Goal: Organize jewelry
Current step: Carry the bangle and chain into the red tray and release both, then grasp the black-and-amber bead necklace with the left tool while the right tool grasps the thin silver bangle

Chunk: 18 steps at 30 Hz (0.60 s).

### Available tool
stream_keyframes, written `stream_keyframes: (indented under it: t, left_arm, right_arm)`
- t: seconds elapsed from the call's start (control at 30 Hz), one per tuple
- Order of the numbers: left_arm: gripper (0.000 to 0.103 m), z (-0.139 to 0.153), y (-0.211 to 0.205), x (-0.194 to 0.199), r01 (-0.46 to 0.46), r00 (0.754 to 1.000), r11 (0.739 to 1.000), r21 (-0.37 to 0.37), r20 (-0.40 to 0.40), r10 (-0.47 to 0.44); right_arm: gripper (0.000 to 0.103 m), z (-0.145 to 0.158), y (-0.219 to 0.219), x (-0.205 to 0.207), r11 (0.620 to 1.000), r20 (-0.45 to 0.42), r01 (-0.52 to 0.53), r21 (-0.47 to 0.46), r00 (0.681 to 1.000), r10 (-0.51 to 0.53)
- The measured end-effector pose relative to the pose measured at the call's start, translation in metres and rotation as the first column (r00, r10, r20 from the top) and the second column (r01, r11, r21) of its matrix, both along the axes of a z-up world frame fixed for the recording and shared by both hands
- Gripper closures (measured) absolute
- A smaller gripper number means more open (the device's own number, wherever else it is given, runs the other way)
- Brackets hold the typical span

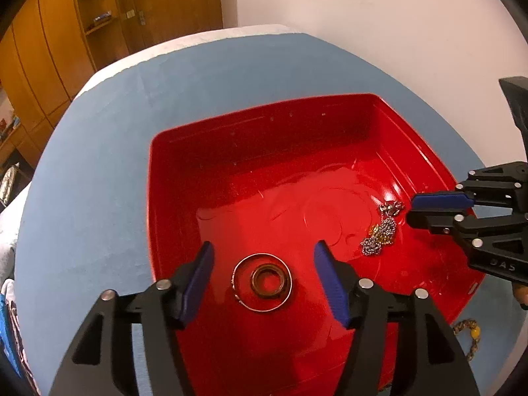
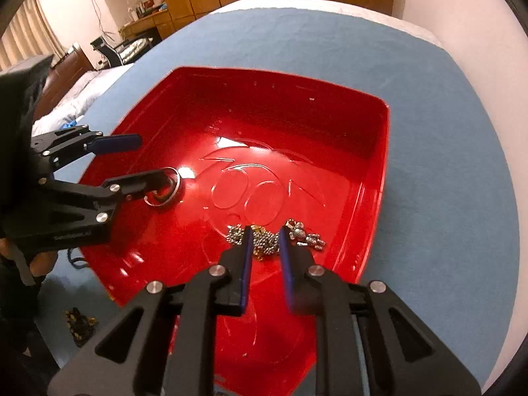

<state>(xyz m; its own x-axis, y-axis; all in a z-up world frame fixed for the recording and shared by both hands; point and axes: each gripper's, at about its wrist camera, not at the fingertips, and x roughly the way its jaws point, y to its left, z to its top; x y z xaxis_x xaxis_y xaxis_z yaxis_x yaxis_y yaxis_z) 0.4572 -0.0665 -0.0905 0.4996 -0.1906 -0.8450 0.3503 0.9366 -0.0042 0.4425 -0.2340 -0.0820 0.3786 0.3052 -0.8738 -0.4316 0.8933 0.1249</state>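
Observation:
A red tray [image 1: 264, 165] [image 2: 297, 125] lies on a blue cloth. Near its front, a thin silver bangle [image 1: 237, 292] [image 2: 177, 181] rings a smaller copper bangle [image 1: 255, 288], both flat on the tray floor. My left gripper [image 1: 264, 246] [image 2: 151, 155] stands open just above them, its blue pads well clear on either side. A silver bead chain with gold bits [image 1: 379, 234] [image 2: 265, 242] and a silver charm cluster [image 1: 391, 207] [image 2: 305, 236] lie at the tray's right. My right gripper [image 2: 265, 234] [image 1: 412, 210] has a narrow gap, its tips straddling the bead chain lying on the tray.
The blue cloth [image 1: 99, 165] covers a white bed. A chain with yellow beads [image 1: 470, 333] lies on the cloth by the tray's near right corner, and a dark gold chain [image 2: 77, 325] by its near left. Wooden cupboards [image 1: 49, 49] stand behind.

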Motion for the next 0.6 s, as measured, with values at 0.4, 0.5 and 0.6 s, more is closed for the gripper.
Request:
stream_keyframes:
  t: [0.4,0.5,0.6]
  left_arm:
    - [0.031,0.063,0.023,-0.085,-0.012,0.989,1.0,-0.002,0.144,0.012]
    - [0.022,0.075,0.031,-0.118,-0.011,0.981,1.0,0.004,0.193,0.01]
    - [0.018,0.079,0.038,-0.153,-0.009,0.976,1.0,-0.006,0.218,0.01]
  right_arm:
    - [0.058,0.067,-0.015,-0.124,0.997,0.192,-0.023,0.071,0.981,0.009]
    - [0.038,0.076,-0.013,-0.16,0.997,0.237,-0.029,0.078,0.972,0.01]
    - [0.033,0.08,-0.01,-0.194,0.996,0.28,-0.039,0.075,0.96,0.016]
